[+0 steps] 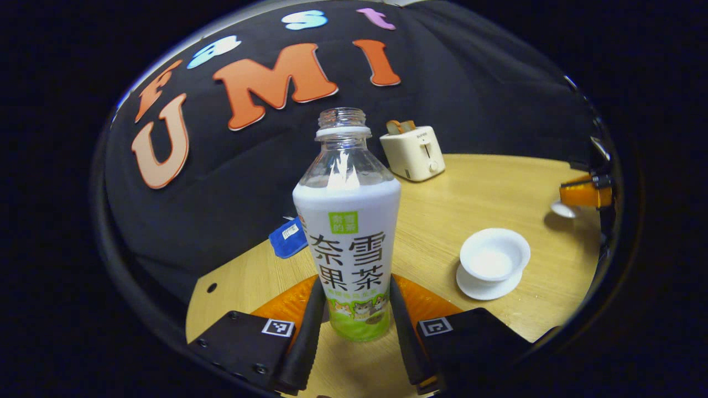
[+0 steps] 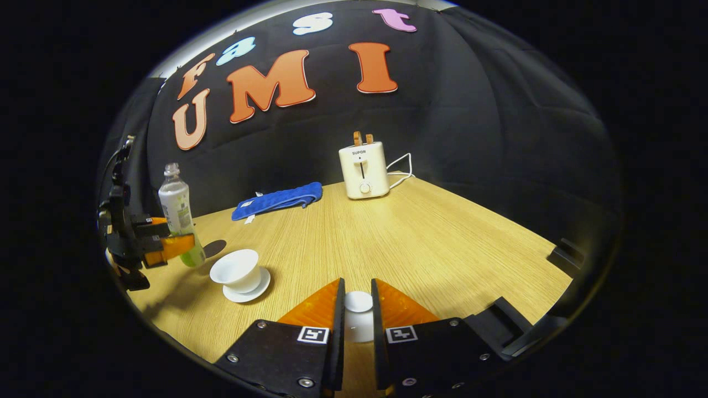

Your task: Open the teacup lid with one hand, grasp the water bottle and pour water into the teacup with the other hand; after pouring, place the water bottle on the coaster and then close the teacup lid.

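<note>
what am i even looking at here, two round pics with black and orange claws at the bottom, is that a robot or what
No robot: a person holds a two-finger gripper in each hand, and each gripper carries a fisheye camera looking forward along its own fingers. That is why each picture is round with claws at the bottom.

In the left gripper view, the left gripper has its fingers against both sides of an uncapped water bottle. In the right gripper view, the right gripper pinches the white teacup lid.

On the wooden table stand the open teacup on its saucer, a cream toaster with toast in it, and a blue cloth. A dark round patch beside the bottle may be the coaster, but it could be shadow.

Each view also catches the other gripper, farther off near the edge.
</note>
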